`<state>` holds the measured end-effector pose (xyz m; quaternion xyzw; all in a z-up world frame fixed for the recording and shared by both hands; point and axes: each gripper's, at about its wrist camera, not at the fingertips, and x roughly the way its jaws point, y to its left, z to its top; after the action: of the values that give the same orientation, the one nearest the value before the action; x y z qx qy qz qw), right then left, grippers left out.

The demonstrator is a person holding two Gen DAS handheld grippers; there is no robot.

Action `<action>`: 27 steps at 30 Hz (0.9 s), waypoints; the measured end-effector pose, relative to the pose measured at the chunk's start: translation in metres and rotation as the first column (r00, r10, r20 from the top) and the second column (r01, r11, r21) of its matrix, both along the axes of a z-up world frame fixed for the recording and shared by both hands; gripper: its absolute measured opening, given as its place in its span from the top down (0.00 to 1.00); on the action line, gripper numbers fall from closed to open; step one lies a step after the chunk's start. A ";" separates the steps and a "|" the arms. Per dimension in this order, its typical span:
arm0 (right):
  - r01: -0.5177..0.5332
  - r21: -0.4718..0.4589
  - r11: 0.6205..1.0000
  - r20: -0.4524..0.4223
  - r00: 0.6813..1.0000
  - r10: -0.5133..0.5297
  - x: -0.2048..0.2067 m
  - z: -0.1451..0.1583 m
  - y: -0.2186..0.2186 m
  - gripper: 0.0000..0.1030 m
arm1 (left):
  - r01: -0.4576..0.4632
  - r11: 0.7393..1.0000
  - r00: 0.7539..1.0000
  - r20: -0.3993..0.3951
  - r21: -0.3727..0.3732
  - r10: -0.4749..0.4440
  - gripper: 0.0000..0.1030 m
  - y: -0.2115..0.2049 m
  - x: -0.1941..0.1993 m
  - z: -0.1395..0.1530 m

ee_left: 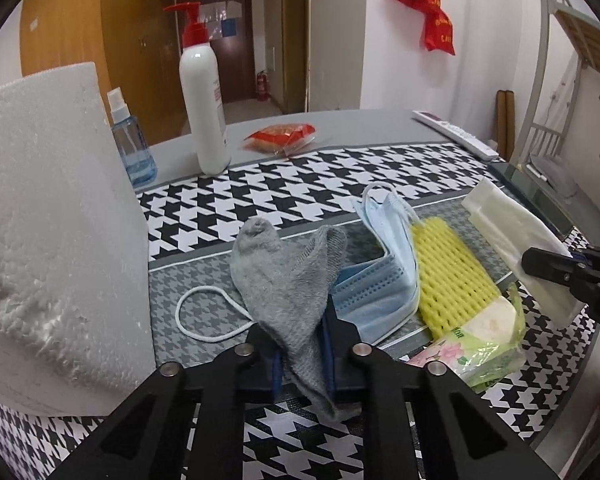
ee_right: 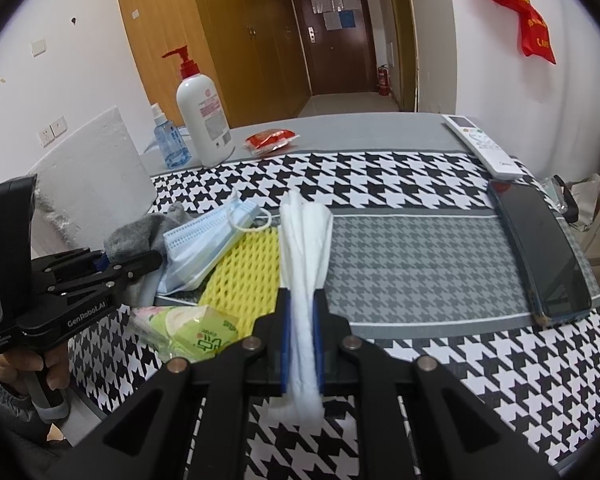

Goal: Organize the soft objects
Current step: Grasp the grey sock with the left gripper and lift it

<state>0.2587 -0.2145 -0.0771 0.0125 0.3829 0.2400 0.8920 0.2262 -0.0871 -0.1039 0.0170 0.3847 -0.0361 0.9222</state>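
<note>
**Soft objects heaped at the table's left edge, two of them pinched**

Foam block (ee_left: 56, 232) — white, pebbled, largest — stands at the left edge of the table (ee_right: 380, 128). Just beside it lies the heap: a yellow foam net (ee_left: 452, 276), a pleated blue face mask (ee_left: 380, 292) overlapping it, a green tissue pack (ee_left: 476, 352) nearer the front edge. The left gripper (ee_left: 302, 340) is clamped on a grey knit sock (ee_left: 284, 280) — crumpled, toe up. The right gripper (ee_right: 302, 320) pinches a folded white tissue (ee_right: 304, 248).
</note>
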 end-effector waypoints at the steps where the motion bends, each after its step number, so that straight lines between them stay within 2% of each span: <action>1: 0.001 0.000 1.000 0.003 1.000 -0.001 -0.001 0.001 0.000 0.88 | 0.003 1.000 1.000 0.005 -0.001 -0.003 0.86 0.000 -0.001 0.001; 13: 0.009 0.013 1.000 0.049 0.999 -0.010 -0.016 0.016 -0.001 0.88 | 0.017 1.000 0.996 0.086 -0.012 -0.016 0.86 0.005 -0.023 0.029; 27: 0.014 0.027 1.000 0.100 0.995 -0.016 -0.033 0.034 -0.003 0.88 | 0.015 1.000 0.981 0.194 0.001 -0.015 0.86 0.010 -0.047 0.062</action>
<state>0.2256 -0.2173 -0.0435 0.0150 0.3343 0.2387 0.9116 0.1794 -0.0770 -0.0421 0.0229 0.2929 -0.0413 0.9550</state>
